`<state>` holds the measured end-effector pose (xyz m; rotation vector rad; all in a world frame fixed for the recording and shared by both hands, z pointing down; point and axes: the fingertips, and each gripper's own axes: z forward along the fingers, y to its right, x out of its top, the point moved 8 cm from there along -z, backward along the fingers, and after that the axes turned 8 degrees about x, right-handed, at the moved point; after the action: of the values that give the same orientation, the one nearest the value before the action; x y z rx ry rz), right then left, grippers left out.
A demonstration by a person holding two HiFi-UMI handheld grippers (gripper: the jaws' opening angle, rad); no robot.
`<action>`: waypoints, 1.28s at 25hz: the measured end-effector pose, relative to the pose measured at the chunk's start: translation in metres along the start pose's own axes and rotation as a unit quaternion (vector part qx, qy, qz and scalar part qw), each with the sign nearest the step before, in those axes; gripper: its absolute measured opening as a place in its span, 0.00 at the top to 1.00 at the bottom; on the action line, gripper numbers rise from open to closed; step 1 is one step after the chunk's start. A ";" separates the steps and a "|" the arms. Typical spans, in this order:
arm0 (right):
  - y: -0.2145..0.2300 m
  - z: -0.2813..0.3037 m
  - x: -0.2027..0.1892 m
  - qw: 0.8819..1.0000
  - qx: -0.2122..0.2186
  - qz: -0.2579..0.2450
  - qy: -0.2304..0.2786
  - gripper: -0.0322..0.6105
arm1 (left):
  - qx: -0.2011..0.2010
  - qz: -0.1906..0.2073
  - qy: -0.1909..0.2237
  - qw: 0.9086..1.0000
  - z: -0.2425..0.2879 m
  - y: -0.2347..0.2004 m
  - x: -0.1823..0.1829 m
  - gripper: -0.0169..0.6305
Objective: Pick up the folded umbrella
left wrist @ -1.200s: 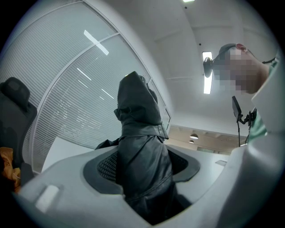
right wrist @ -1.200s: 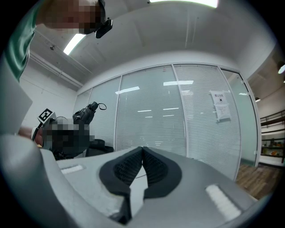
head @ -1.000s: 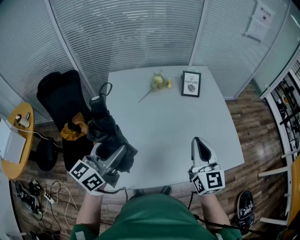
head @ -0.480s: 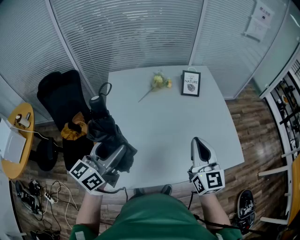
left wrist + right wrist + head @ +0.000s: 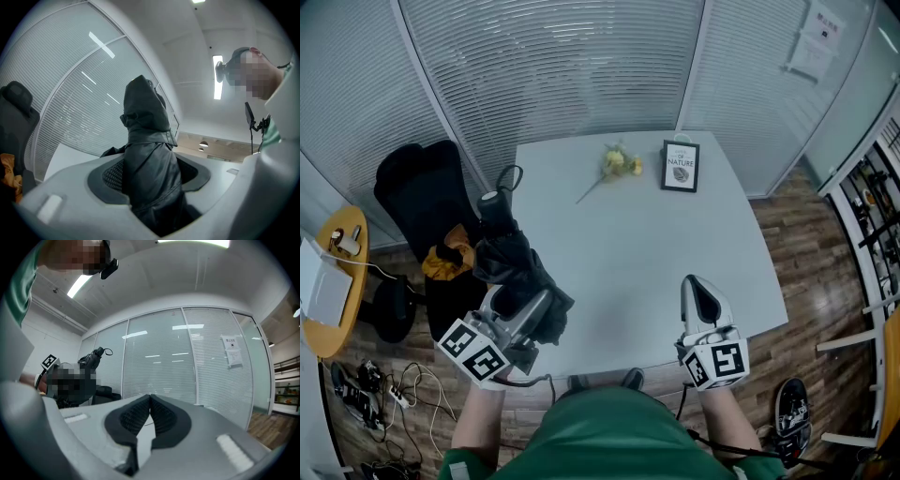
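Observation:
The folded black umbrella [image 5: 514, 261] is held off the table's left edge, its handle and wrist loop pointing away from me. My left gripper [image 5: 528, 302] is shut on its bunched fabric. In the left gripper view the umbrella [image 5: 149, 150] fills the gap between the pads of that gripper [image 5: 151, 174]. My right gripper [image 5: 698, 289] rests low over the near right part of the white table [image 5: 647, 244], shut with nothing in it. In the right gripper view its pads [image 5: 136, 416] meet at the tips, and the umbrella [image 5: 93, 357] shows far to the left.
A yellow flower [image 5: 617, 164] and a small framed picture [image 5: 681, 167] lie at the table's far side. A black chair [image 5: 417, 202] with a yellow cloth [image 5: 450, 255] stands left of the table. A round wooden side table [image 5: 337, 281] and floor cables [image 5: 366, 394] are further left.

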<state>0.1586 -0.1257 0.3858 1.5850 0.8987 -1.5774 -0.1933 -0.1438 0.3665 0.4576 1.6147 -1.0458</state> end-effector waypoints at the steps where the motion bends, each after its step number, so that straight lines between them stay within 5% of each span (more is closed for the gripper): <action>1: 0.000 0.000 0.000 1.000 0.001 0.000 -0.001 0.95 | -0.001 0.000 0.000 1.000 0.000 0.001 0.000 0.54; 32: 0.002 0.000 0.000 1.000 0.015 0.005 0.005 0.95 | 0.003 0.005 -0.003 1.000 0.000 0.002 -0.002 0.54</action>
<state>0.1606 -0.1268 0.3856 1.6171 0.8748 -1.5830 -0.1909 -0.1425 0.3678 0.4650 1.6029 -1.0443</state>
